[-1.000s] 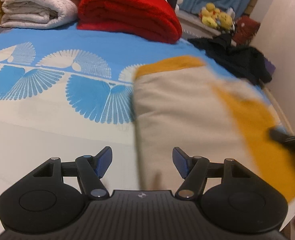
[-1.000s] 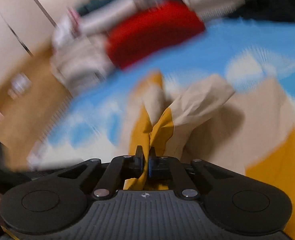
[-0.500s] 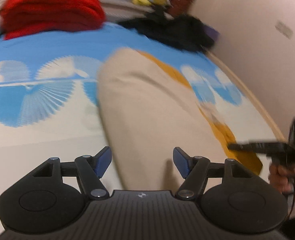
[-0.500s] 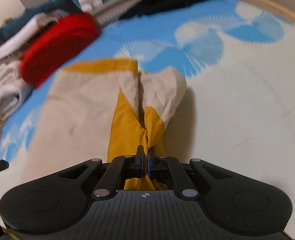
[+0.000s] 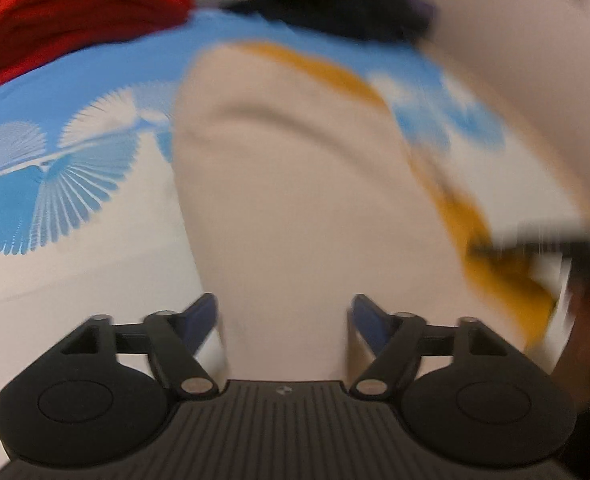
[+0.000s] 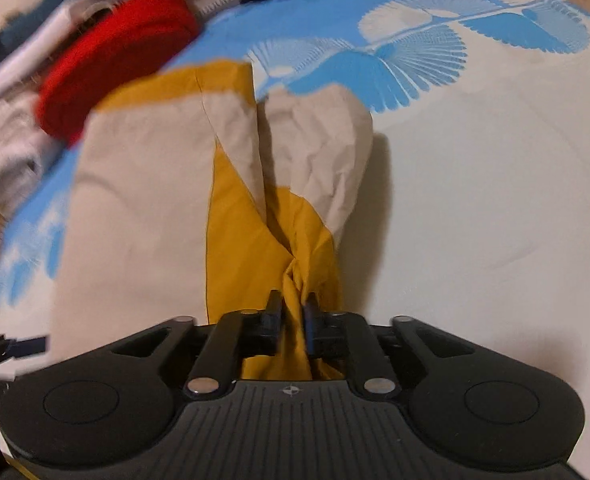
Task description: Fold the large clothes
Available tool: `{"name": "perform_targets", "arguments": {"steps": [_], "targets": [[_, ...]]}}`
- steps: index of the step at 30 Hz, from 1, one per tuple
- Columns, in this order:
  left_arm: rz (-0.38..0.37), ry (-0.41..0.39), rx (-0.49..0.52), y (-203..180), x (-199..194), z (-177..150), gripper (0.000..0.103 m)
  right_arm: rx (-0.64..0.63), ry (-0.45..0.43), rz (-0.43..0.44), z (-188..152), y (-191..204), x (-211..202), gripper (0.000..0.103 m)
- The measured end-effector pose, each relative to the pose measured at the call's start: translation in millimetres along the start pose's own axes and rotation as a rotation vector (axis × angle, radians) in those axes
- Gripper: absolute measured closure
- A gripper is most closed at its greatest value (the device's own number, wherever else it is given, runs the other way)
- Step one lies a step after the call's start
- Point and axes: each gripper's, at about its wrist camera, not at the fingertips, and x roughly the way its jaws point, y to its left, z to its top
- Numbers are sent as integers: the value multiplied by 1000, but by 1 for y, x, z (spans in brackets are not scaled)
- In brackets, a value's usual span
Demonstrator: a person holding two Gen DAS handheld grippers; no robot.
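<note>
Red folded fabric (image 5: pixel 79 12) sits at the upper left of the left wrist view, on the blue-and-white bedsheet (image 5: pixel 55 160). Centre frame lies the beige and mustard garment (image 5: pixel 295 200), spread flat; the left gripper (image 5: pixel 285 316) hovers over its near edge, jaws just opened wide and gripping nothing. In the right wrist view the right gripper (image 6: pixel 293 314) has just parted its jaws; a bunched mustard fold stands between them, no longer pinched.
</note>
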Motion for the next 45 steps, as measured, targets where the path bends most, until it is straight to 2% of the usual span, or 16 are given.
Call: {"name": "perform_targets", "arguments": {"steps": [1, 3, 7, 17, 20, 22, 23, 25, 27, 29, 33, 35, 37, 39, 41, 45], "targets": [[4, -22, -57, 8, 1, 6, 11, 8, 10, 3, 0, 0, 3, 43], [29, -27, -155, 27, 12, 17, 11, 7, 48, 11, -2, 1, 10, 41], [36, 20, -277, 55, 43, 27, 11, 3, 66, -7, -2, 1, 22, 38], [-92, 56, -411, 78, 95, 45, 9, -5, 62, -27, -3, 4, 32, 35], [-140, 64, -442, 80, 113, 46, 7, -20, 57, -25, -5, 9, 33, 45], [-158, 62, -455, 81, 123, 47, 7, -32, 49, -14, -5, 13, 33, 61], [-161, 54, -460, 82, 126, 47, 8, -35, 47, -9, -6, 15, 32, 64], [-165, 32, -458, 84, 128, 48, 21, -37, 38, -8, -5, 20, 32, 73], [-148, 1, -422, 83, 121, 54, 54, -47, 21, -3, -4, 28, 33, 78], [-137, -43, -390, 88, 102, 66, 69, -77, -9, 26, -2, 41, 31, 81], [-54, -131, -342, 115, 59, 84, 66, -127, -43, 138, 5, 79, 39, 87], [10, -137, -323, 139, 45, 84, 57, -144, -45, 172, 6, 105, 51, 88], [75, -120, -356, 168, 34, 81, 54, -176, -52, 184, 5, 133, 63, 88], [155, -107, -393, 199, 20, 74, 48, -203, -50, 177, 3, 154, 73, 89], [186, -100, -398, 216, 3, 70, 46, -215, -36, 166, 3, 166, 80, 88], [150, -62, -284, 206, -18, 56, 46, -263, -25, 81, 0, 178, 85, 87]]}}
